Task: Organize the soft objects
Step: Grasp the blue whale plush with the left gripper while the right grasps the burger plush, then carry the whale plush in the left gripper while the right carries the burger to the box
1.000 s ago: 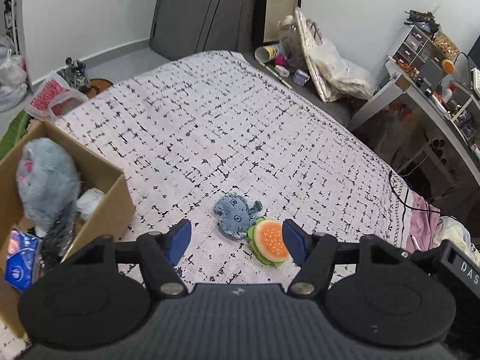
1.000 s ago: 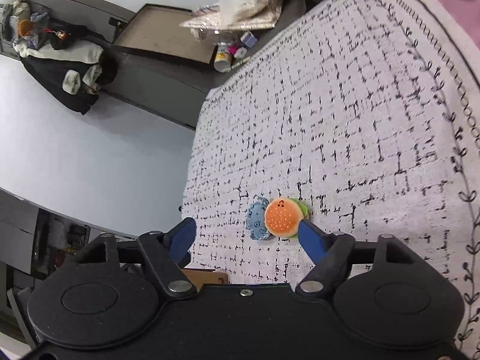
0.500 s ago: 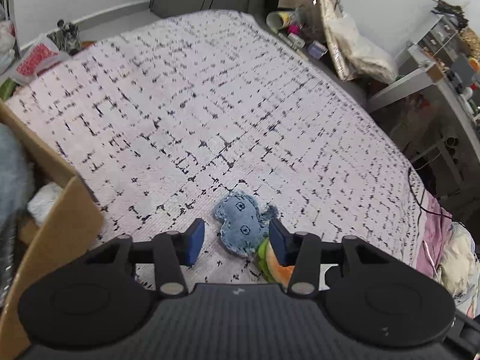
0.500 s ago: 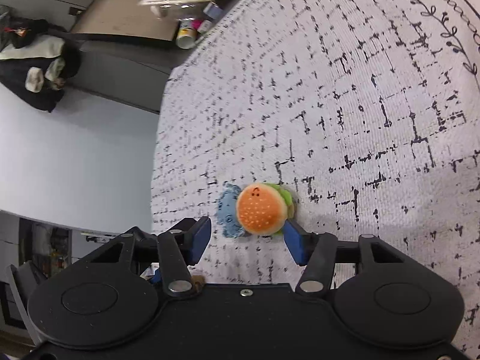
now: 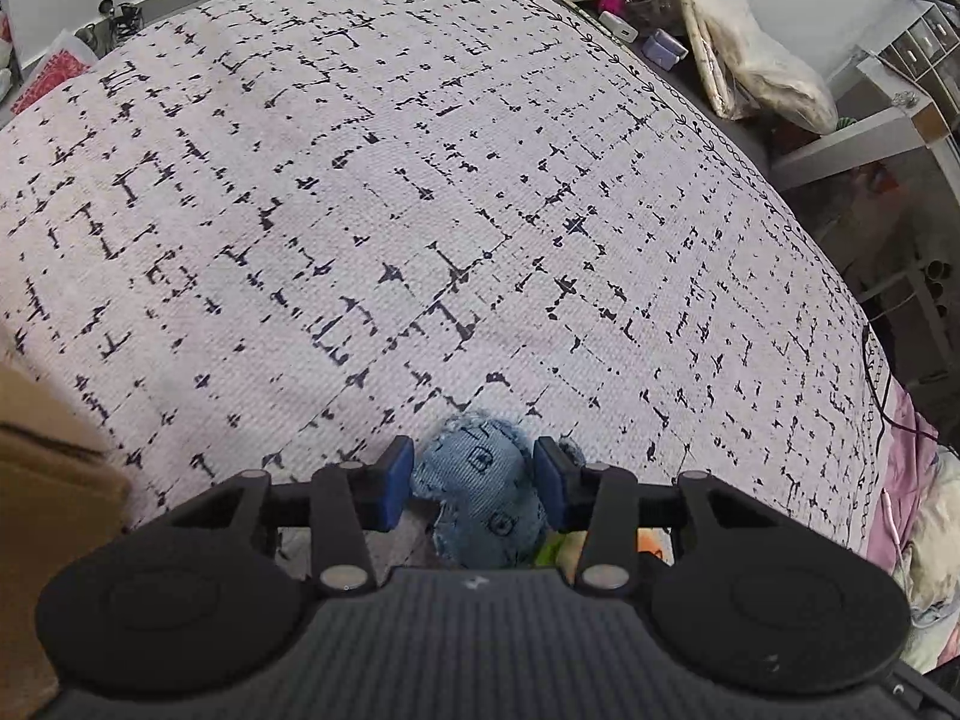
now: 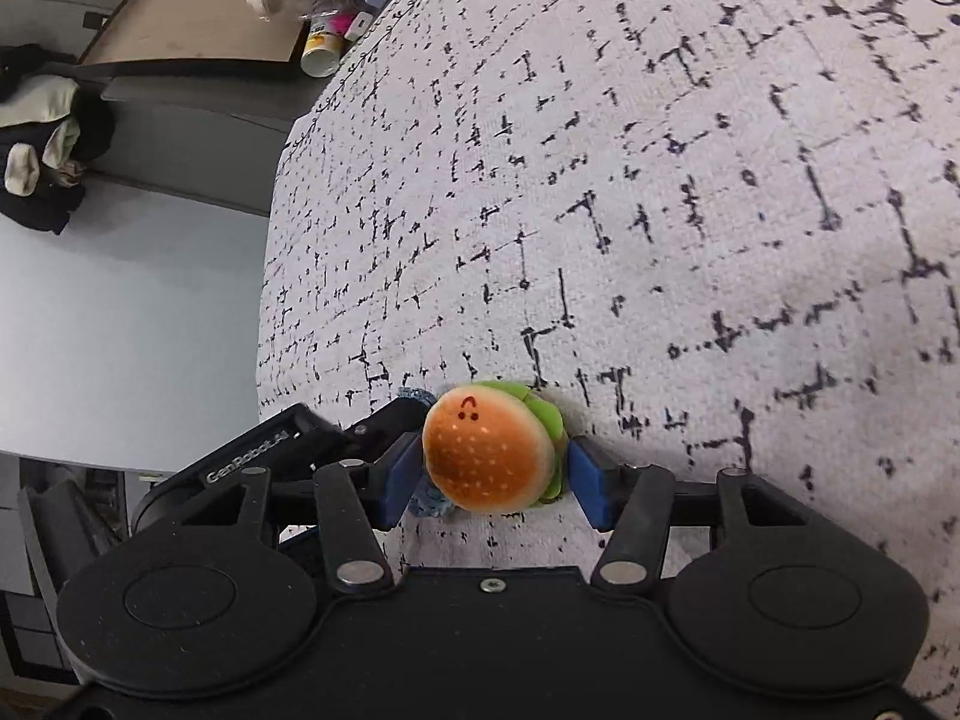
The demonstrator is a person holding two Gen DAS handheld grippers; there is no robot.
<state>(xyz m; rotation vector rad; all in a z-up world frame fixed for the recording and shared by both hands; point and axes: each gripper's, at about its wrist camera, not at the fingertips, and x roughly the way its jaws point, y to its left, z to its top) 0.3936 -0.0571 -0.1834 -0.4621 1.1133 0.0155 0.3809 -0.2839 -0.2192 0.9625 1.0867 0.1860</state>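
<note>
— Denim, pale blue and frayed at the seams: that is the denim toy (image 5: 480, 492), and it sits squarely between the jaws of the left gripper (image 5: 473, 457).

— Are those jaws clamped on it?

— They have just been closing, and both blue pads (image 5: 396, 483) now lie against its sides. The cloth fills the whole gap between them, so I read it as gripped. Its lower half runs back under the jaws, toward the camera.

— And the other toy?

— The burger toy (image 6: 486, 456) lies between the jaws of the right gripper (image 6: 495, 457), bun side up, with a small face near its far edge. It rests on the bed cover (image 6: 660, 210), white with broken black lines.

— Held as well?

— Those jaws have also just been closing. The left-hand pad touches the bun. The right-hand pad stands at the green lettuce rim, and I cannot tell whether it presses or only meets it.

— How do the two toys lie against each other?

— Touching. From the right wrist, a strip of denim peeks out just behind the left-hand pad, under the burger's edge. From the left wrist, a bit of green and orange shows just behind the right-hand pad.

— So the grippers are close?

— Very. The left gripper's black body shows just beyond the right gripper's left-hand jaw.

— Anything else near?

— Off to the left of the left jaws, a cardboard box (image 5: 48, 480) stands on the bed, only its brown corner visible.
</note>
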